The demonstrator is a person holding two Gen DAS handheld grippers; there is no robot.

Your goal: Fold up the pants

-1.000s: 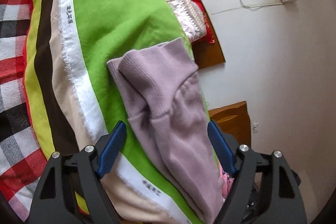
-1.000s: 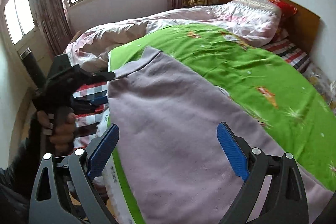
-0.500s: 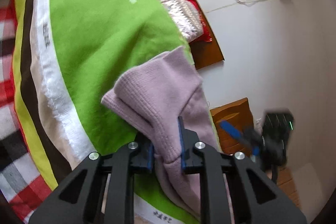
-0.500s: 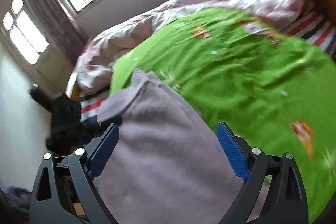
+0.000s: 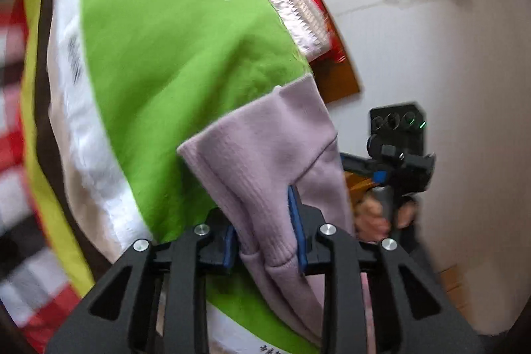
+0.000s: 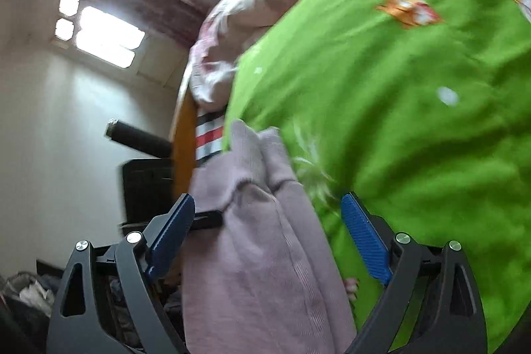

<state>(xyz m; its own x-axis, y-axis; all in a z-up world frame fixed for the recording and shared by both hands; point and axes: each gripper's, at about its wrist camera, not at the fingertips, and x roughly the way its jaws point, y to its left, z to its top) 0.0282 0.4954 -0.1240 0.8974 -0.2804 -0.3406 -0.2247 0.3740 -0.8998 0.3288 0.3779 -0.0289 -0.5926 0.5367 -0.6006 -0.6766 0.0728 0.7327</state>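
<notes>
Left tool [image 5: 264,226] now clenched on ribbed end of pants [image 5: 265,155]; second ago it was spread. I lift this end off green blanket [image 5: 172,55]. Right tool [image 6: 268,234] still released, straddling pants on bed. I judge fold starting.

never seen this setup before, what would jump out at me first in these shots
The bright green blanket covering the bed fills most of both views. Against it stands the pale mauve pants, bunched near the bed's edge, with the left hand-held gripper clamped on their ribbed fabric. In the right wrist view the right hand-held gripper is open, its blue pads either side of the same pants.
</notes>
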